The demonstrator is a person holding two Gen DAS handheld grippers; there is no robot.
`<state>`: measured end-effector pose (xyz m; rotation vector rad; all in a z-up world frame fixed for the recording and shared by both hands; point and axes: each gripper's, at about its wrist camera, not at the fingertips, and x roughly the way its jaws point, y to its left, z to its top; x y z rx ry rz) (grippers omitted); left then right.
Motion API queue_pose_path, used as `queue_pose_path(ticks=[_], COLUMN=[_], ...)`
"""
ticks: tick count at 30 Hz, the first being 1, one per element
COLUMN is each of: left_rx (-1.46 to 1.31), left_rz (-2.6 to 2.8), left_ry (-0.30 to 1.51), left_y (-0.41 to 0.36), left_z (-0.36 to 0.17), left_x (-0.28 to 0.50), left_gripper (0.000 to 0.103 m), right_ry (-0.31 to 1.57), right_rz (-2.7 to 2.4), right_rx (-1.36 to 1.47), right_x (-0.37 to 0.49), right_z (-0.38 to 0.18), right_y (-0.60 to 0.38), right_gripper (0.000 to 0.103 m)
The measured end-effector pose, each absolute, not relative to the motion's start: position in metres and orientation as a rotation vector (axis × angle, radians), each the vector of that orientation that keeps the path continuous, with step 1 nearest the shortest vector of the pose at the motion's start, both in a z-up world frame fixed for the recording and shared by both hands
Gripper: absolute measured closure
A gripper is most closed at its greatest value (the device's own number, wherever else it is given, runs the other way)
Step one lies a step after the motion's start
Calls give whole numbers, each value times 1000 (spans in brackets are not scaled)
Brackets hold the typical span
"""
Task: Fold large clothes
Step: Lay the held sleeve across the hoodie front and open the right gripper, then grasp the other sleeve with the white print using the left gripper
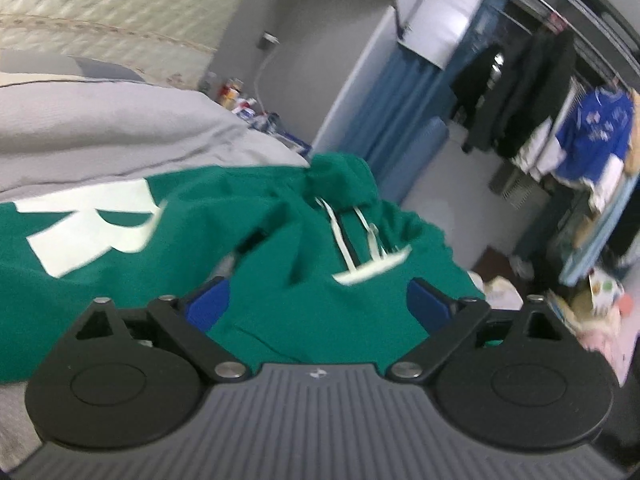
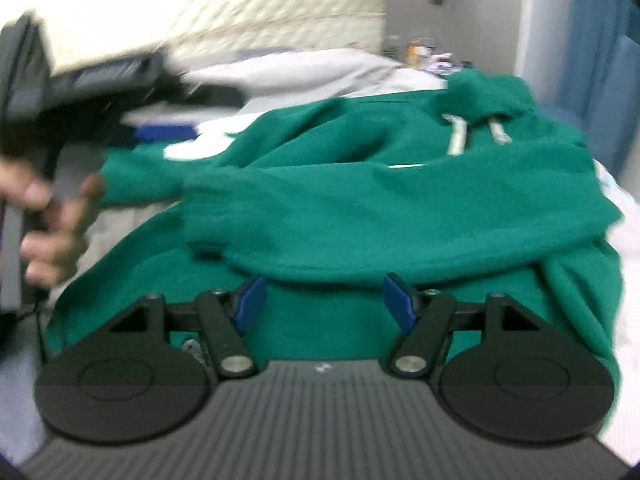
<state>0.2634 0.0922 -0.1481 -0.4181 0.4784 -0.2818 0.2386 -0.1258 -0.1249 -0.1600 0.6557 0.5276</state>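
A: On bed [image 1: 100, 128], grey cover — green hoodie [image 1: 224, 216] spread across it, partly folded. White letter print [image 1: 88, 228] at 9 o'clock in left wrist view, hood [image 1: 340, 176] bunched at 12, white drawstrings [image 1: 352, 240] hanging below hood.

B: Left gripper [image 1: 318, 302]?

A: Jaws spread wide, blue pads [image 1: 210, 306] either side, green fabric below and between them but pads not pressing on it. Nothing pinched.

B: Right gripper [image 2: 324, 300]?

A: Jaws part spread, no earlier frame so only state given. Blue pads apart, low over near edge of hoodie [image 2: 360, 200]. A folded layer, prob a sleeve [image 2: 400, 236], lies across body just beyond pad tips. Can't see pads clamping any cloth; reads as not gripping.

B: Anything else in right wrist view?

A: Other gripper [image 2: 164, 132] at 10 o'clock, blurred, blue pad over hoodie's far-left part near the white print. Person's hand [image 2: 52, 220] at 9 o'clock on its handle. Hood [image 2: 484, 96] at 1 o'clock.

B: Background?

A: Left wrist view: blue curtain [image 1: 384, 120] at 1 o'clock, clothes rack [image 1: 552, 92] w/ dark garments and a blue shirt at 2–3 o'clock. Both frames motion-blurred.
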Motion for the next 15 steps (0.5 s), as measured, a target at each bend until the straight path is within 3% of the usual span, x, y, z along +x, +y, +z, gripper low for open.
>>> queue_pose_path(ticks=[4,9,15], left_rx=[-365,-288,-188], left_rz=[-305,-266,-188], left_ry=[515,612,731], left_y=[73,56,44], left_z=[-157,-175,-199], left_x=[261,269,282], left_gripper=[20,32,34], right_ry=[642,588,636], right_rz=[433,385,371], right_rx=[-34,36,34], right_x=[256,276,300], right_z=[-123,-124,-143], right_y=[-144,-149,-145], right_gripper=[39,52,57])
